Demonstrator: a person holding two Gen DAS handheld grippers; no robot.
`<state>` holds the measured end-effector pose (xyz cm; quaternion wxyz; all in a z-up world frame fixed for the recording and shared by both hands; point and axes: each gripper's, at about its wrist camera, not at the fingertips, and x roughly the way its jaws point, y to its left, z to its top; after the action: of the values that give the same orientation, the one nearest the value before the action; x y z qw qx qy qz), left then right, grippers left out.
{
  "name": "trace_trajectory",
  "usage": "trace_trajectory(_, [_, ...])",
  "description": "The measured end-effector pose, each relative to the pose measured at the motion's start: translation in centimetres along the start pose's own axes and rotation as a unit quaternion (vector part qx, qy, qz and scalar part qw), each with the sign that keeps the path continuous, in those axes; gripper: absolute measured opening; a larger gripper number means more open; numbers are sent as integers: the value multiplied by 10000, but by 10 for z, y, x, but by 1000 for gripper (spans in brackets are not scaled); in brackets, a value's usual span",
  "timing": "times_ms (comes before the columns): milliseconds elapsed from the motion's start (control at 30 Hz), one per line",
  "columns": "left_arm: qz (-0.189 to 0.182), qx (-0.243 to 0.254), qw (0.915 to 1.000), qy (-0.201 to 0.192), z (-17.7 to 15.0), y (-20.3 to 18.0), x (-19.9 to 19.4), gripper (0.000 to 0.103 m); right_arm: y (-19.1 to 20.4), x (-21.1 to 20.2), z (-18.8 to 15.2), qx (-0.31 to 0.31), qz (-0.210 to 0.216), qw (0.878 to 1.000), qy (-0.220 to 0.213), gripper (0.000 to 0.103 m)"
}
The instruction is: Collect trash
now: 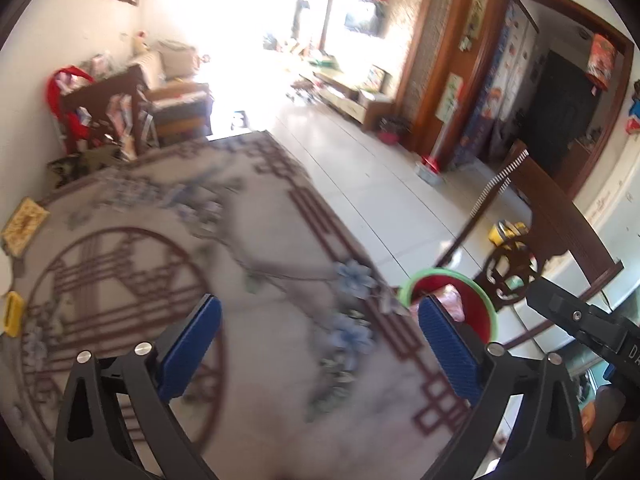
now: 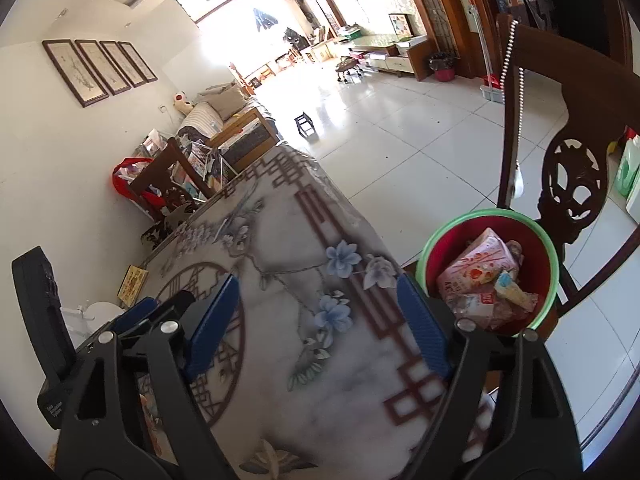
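The red bin stood upright, mouth up, full of wrappers, beside the desk edge, with wide floor behind, and both claws, left and right, hung open and empty.

Trash in bin beside table

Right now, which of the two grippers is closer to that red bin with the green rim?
Right. The right gripper sits over the table edge, right beside the red bin; the left gripper is over the table, farther in. Both are open, empty.
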<state>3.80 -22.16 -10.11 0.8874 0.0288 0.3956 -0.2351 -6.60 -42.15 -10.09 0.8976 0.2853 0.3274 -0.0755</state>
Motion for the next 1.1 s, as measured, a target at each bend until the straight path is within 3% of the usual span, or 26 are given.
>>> trace_trajectory(333, [590,-346,9954,-667,-6,104,-74,95,116,2,-29,-702,390,9964,-278,88])
trace_trajectory(533, [841,-558,9902,-968,-15,141,-102,95,166,-5,-41,-1102,471,9908,-628,94])
trace_trajectory(600, [963,-547,9874,-1128,-18,147,-111,95,177,-11,-45,-1169,455,9882,-874,99])
trace_trajectory(767, [1359,-421,9790,-1463,-20,152,-134,95,197,-23,-54,-1443,65,9787,-1457,98])
trace_trajectory(933, [1493,-521,9733,-1661,-24,156,-153,95,207,-34,-65,-1518,-267,9660,-2075,98])
trace_trajectory(1033, [1789,-466,9616,-2030,-32,155,-164,95,211,-39,-67,-1483,-326,9632,-2219,99])
trace_trajectory(1100, [1804,-493,9584,-2158,-35,155,-169,95,214,-38,-67,-1523,-353,9633,-2184,99])
